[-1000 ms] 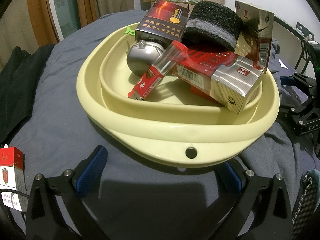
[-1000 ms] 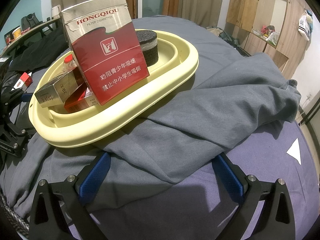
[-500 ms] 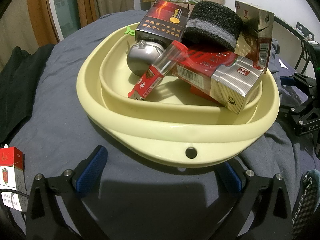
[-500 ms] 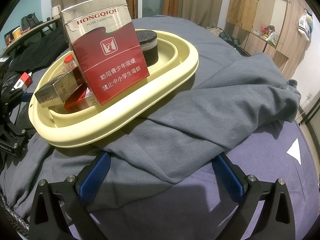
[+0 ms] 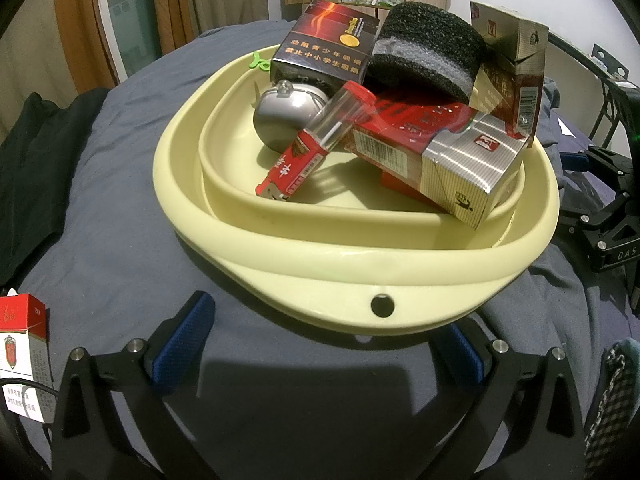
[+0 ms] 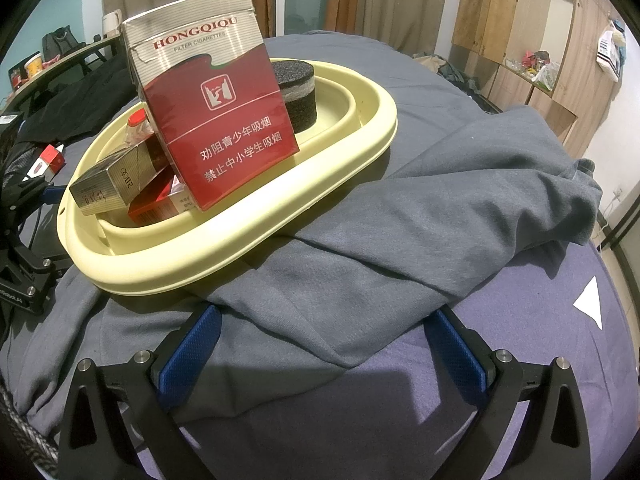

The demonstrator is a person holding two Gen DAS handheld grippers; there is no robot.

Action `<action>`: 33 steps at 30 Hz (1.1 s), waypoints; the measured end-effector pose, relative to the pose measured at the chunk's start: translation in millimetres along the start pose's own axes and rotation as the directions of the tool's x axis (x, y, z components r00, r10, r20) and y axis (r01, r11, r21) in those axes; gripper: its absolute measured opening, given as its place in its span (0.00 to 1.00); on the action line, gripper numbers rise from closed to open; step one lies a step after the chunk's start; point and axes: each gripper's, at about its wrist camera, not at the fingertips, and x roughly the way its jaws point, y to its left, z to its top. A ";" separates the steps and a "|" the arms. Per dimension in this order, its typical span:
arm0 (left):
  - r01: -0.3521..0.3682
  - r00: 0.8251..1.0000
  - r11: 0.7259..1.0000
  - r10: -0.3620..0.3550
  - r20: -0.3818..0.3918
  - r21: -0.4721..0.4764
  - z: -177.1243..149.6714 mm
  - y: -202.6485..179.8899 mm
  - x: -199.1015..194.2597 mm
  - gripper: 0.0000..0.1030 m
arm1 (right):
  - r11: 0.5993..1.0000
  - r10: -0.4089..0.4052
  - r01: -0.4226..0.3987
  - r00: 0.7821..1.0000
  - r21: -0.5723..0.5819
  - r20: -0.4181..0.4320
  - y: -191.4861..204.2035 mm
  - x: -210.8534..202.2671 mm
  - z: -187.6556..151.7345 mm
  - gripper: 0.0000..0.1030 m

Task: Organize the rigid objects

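Note:
A pale yellow basin sits on a grey cloth-covered surface. It holds several cigarette boxes, among them a tall red and silver box standing upright, a dark box, a black foam puck, a silver purse and a clear tube with a red cap. My left gripper is open just in front of the basin's near rim. My right gripper is open over the grey cloth, on another side of the basin. Both hold nothing.
A loose red and white cigarette pack lies at the left edge of the left wrist view, also seen small beyond the basin. A dark garment lies at the left. Wooden cupboards stand behind.

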 end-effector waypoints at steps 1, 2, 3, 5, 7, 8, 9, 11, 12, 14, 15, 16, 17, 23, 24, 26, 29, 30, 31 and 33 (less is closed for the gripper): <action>0.000 1.000 1.000 0.000 0.000 0.000 -0.1 0.1 -0.1 1.00 | 1.000 0.001 -0.001 1.000 0.001 0.000 -0.3 0.1 -0.1 1.00; 0.000 1.000 1.000 0.000 0.000 0.000 0.0 0.2 0.0 1.00 | 1.000 0.002 -0.002 1.000 0.001 0.000 -0.2 0.1 -0.1 1.00; 0.000 1.000 1.000 0.000 0.000 0.000 -0.3 0.2 0.1 1.00 | 1.000 0.000 0.000 1.000 0.000 0.000 0.2 0.0 -0.1 1.00; 0.000 1.000 1.000 0.000 0.000 0.000 -0.4 0.1 -0.1 1.00 | 1.000 0.001 -0.001 1.000 0.001 0.000 0.1 0.2 -0.1 1.00; 0.000 1.000 1.000 0.000 0.000 0.000 -0.1 0.0 0.0 1.00 | 1.000 0.000 0.000 1.000 0.000 0.000 0.1 -0.1 0.0 1.00; 0.000 1.000 1.000 0.000 0.000 0.000 -0.1 0.0 -0.1 1.00 | 1.000 0.001 -0.001 1.000 0.001 0.000 0.0 -0.1 -0.1 1.00; 0.000 1.000 1.000 0.000 0.000 0.000 -0.4 -0.1 0.1 1.00 | 1.000 0.001 -0.001 1.000 0.001 0.000 0.1 -0.1 -0.1 1.00; 0.000 1.000 1.000 0.000 0.000 0.000 -0.2 0.0 -0.1 1.00 | 1.000 0.000 0.000 1.000 0.000 0.000 0.1 -0.1 -0.1 1.00; 0.000 1.000 1.000 0.000 0.000 0.000 -0.1 0.0 0.0 1.00 | 1.000 0.001 -0.001 1.000 0.000 0.000 0.0 -0.1 -0.1 1.00; 0.000 1.000 1.000 0.000 0.000 0.000 -0.2 -0.1 -0.1 1.00 | 1.000 0.001 -0.001 1.000 0.001 0.000 -0.1 0.0 -0.2 1.00; 0.000 1.000 1.000 0.000 0.000 0.000 -0.1 0.1 -0.1 1.00 | 1.000 0.001 -0.001 1.000 0.000 0.000 0.1 0.1 -0.2 1.00; 0.000 1.000 1.000 0.000 0.000 0.000 -0.2 0.0 0.0 1.00 | 1.000 0.000 0.000 1.000 0.000 0.000 0.0 0.0 -0.2 1.00; 0.000 1.000 1.000 0.000 0.000 0.000 -0.2 -0.2 0.0 1.00 | 1.000 0.001 -0.001 1.000 0.000 0.000 -0.1 -0.3 -0.1 1.00; 0.000 1.000 1.000 0.000 0.000 0.000 -0.4 0.2 -0.2 1.00 | 1.000 0.001 -0.001 1.000 0.000 0.000 0.6 -0.3 -0.2 1.00; -0.001 1.000 1.000 0.001 0.000 0.000 -0.7 -0.1 -0.1 1.00 | 1.000 0.001 -0.001 1.000 0.000 -0.001 0.5 -0.1 -0.1 1.00; 0.000 1.000 1.000 0.000 0.000 0.000 -0.4 0.3 0.2 1.00 | 1.000 0.001 -0.001 1.000 0.001 0.000 0.8 0.0 -0.3 1.00; 0.000 1.000 1.000 0.000 0.000 -0.001 -0.3 -0.2 0.5 1.00 | 1.000 0.000 0.000 1.000 -0.001 0.001 0.4 0.2 -0.5 1.00; -0.001 1.000 1.000 0.001 0.000 0.000 -0.6 -0.7 1.2 1.00 | 1.000 0.002 -0.002 1.000 0.001 0.000 -0.1 0.9 -0.8 1.00; -0.002 1.000 1.000 0.002 0.000 0.001 -0.4 0.2 0.4 1.00 | 1.000 0.004 -0.004 1.000 0.003 0.000 -0.6 1.6 -0.9 1.00; 0.001 1.000 1.000 -0.001 0.000 -0.001 -0.8 1.0 0.0 1.00 | 1.000 0.002 -0.002 1.000 0.001 0.000 -0.2 2.9 -1.0 1.00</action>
